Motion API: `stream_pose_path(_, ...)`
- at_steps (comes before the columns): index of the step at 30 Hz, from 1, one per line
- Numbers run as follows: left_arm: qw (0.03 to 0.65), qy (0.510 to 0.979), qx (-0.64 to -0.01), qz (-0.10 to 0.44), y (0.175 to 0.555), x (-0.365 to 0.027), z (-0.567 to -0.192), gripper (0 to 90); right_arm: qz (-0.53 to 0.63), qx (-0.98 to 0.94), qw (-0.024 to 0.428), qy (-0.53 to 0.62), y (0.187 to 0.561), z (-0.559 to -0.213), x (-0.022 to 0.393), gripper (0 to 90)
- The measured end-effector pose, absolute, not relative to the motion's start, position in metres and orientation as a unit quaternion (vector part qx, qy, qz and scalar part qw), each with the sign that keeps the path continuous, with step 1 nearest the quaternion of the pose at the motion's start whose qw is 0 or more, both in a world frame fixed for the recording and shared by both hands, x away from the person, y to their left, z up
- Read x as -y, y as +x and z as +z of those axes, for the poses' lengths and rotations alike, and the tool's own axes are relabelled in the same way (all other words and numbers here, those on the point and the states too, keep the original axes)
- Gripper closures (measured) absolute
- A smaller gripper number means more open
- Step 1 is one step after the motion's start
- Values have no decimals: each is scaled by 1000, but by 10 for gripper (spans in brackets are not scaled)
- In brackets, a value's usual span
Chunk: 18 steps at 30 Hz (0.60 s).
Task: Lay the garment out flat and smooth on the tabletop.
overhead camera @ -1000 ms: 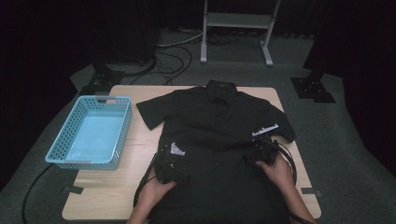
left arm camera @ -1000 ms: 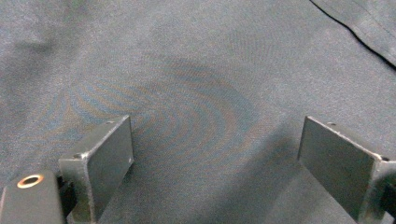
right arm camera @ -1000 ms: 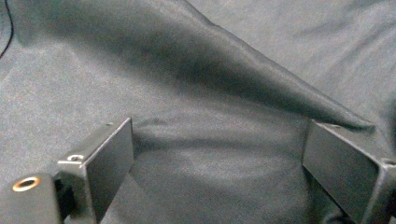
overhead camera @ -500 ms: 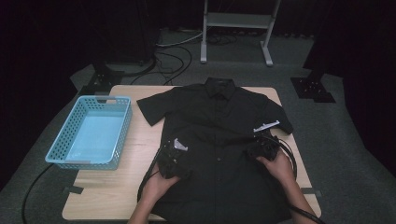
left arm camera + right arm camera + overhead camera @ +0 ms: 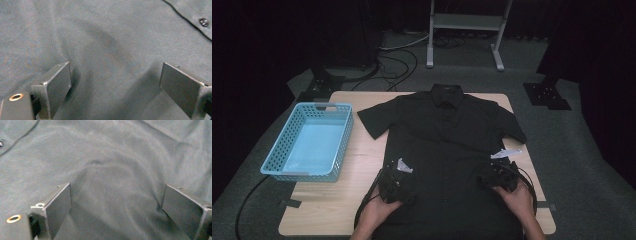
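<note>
At the near edge of the worktop, two hands are seen coming in from below, each holding a gripper. The left gripper is set on the lower left part of the black shirt, near the shirt's left side edge; the right gripper is set on the lower right part, close to the shirt's right side edge. In the left gripper view the left gripper is shown with its jaws spread wide apart, the cloth lying flat between them and nothing being clamped; a button and the dark line of the placket are seen at the upper right. In the right gripper view the right gripper is likewise held with its jaws wide apart over the cloth, which is slightly wrinkled between them.

The shirt is spread face up along the middle of the worktop, its hem at the near edge, its short sleeves laid out to either side and its collar at the far edge. A light blue basket is placed at the left edge of the worktop, well apart from the left gripper and just beside the shirt's left sleeve.
</note>
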<state>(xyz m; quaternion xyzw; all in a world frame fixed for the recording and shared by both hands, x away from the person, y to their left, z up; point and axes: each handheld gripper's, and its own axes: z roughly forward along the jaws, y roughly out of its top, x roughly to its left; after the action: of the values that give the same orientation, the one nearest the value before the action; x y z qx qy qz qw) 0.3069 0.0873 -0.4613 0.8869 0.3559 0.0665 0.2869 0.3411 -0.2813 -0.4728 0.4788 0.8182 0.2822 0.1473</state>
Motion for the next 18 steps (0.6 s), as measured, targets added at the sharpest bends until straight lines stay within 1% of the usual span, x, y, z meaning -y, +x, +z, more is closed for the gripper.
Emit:
stream_pose_path(6,309,882,-348,72,303,-91,-455,96,323,-799,143,488,322,-474,295,90)
stream_pose_path(10,321,877,-350,76,303,-95,-452,96,348,-791,128,487,311,-473,303,90)
stream_pose_path(15,341,869,-348,88,300,-98,-450,96,363,-787,131,481,297,-470,309,90)
stream_pose_path(18,341,870,-345,90,299,-100,-450,96,368,-786,131,480,290,-469,312,90)
